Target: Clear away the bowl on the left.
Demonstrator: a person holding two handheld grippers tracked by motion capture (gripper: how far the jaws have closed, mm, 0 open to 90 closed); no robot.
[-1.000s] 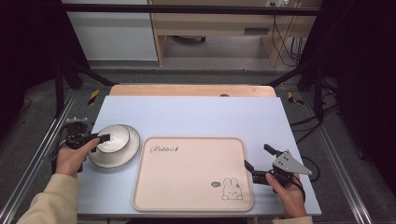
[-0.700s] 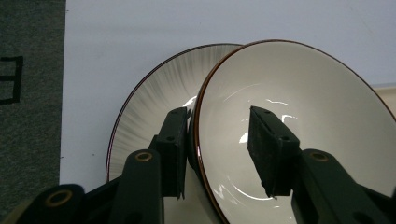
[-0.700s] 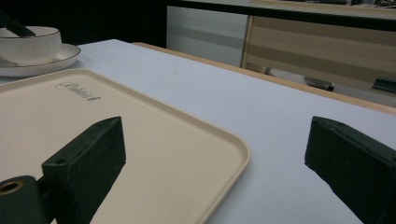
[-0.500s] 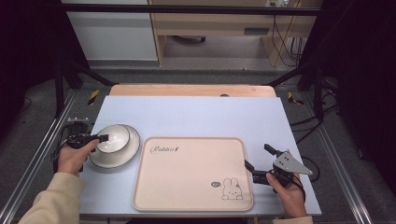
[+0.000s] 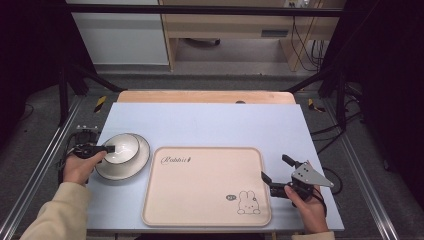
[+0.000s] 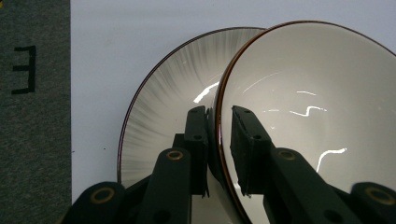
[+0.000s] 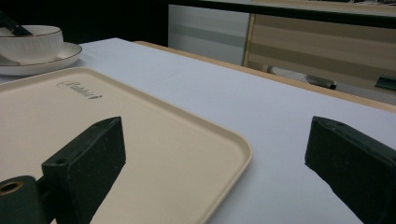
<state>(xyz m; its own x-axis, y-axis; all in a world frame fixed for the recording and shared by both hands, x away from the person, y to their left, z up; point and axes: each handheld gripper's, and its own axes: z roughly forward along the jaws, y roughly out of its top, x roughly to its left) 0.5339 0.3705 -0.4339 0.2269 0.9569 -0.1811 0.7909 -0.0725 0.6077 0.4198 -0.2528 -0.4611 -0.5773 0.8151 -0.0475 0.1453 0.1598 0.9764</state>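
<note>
**Bowl gripped by its rim on the plate**

In the high view, a white bowl [image 5: 121, 148] is seen sitting on a larger white plate [image 5: 131, 167] at the left of the pale blue table [image 5: 210, 125], just beside the left edge of a cream tray [image 5: 205, 187] printed with a rabbit. The left gripper [image 5: 107, 149] is laid over the bowl's near-left rim. The right gripper [image 5: 274, 175] is held at the tray's right edge, low over the table.

In the left gripper view, the bowl [image 6: 317, 93] is shown glossy and cream-white inside, with a thin brown line along its rim — that rim is clamped between the two narrowed jaws. The plate [image 6: 173, 93] beneath is marked with fine radial ribs and a dark edge line.

In the right gripper view, the jaws are spread wide around the tray's corner [image 7: 154, 135], nothing between them; the bowl [image 7: 30, 42] — ribbed outside — is seen far off on its plate [image 7: 51, 58].
</note>
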